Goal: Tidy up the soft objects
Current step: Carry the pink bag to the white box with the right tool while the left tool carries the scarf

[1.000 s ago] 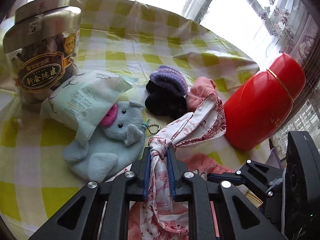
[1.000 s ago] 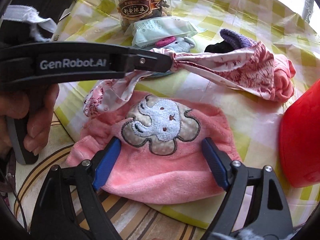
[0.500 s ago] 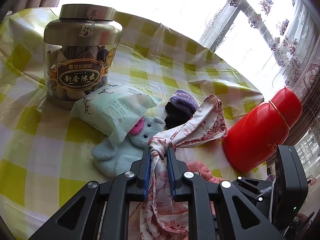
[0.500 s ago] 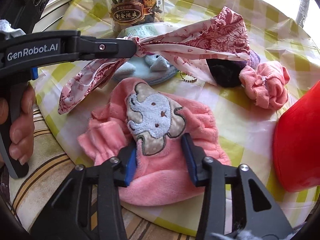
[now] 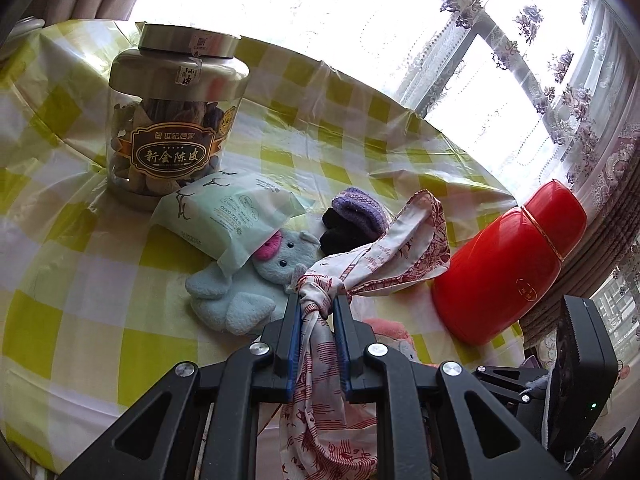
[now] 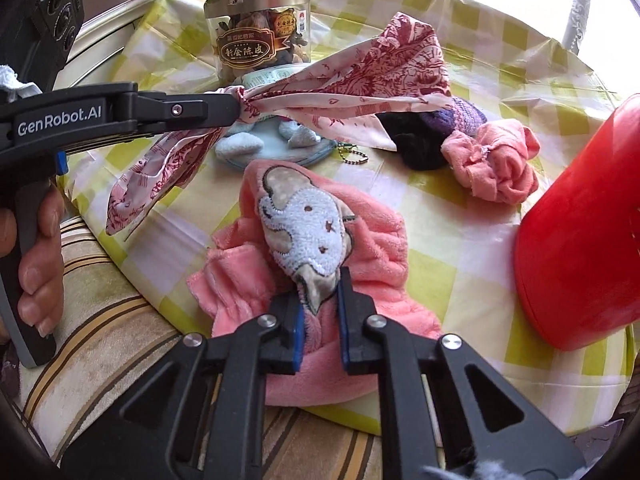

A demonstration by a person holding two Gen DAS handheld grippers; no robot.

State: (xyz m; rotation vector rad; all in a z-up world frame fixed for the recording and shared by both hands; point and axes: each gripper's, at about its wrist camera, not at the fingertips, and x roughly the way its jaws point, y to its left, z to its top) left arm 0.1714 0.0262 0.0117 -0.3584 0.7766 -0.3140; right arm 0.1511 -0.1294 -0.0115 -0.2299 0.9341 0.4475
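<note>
The left gripper (image 5: 317, 308) pinched the knot of a red-and-white printed silk scarf (image 5: 404, 256), holding it above the yellow-and-white checked tablecloth (image 5: 80, 320), its tails hanging loose. The right gripper (image 6: 320, 300) was closing, its blue pads (image 6: 298, 336) pressing a bunched fold of a pink fleece cloth with an elephant patch (image 6: 312, 232) lying at the table's near edge. Behind lay a pale blue plush elephant (image 5: 248, 292), a mint wipes packet (image 5: 224, 216), a purple-and-black knitted item (image 5: 356, 220) and a pink scrunched cloth (image 6: 496, 160), beside a snack jar (image 5: 176, 120) and a red glossy canister (image 5: 508, 264)
</note>
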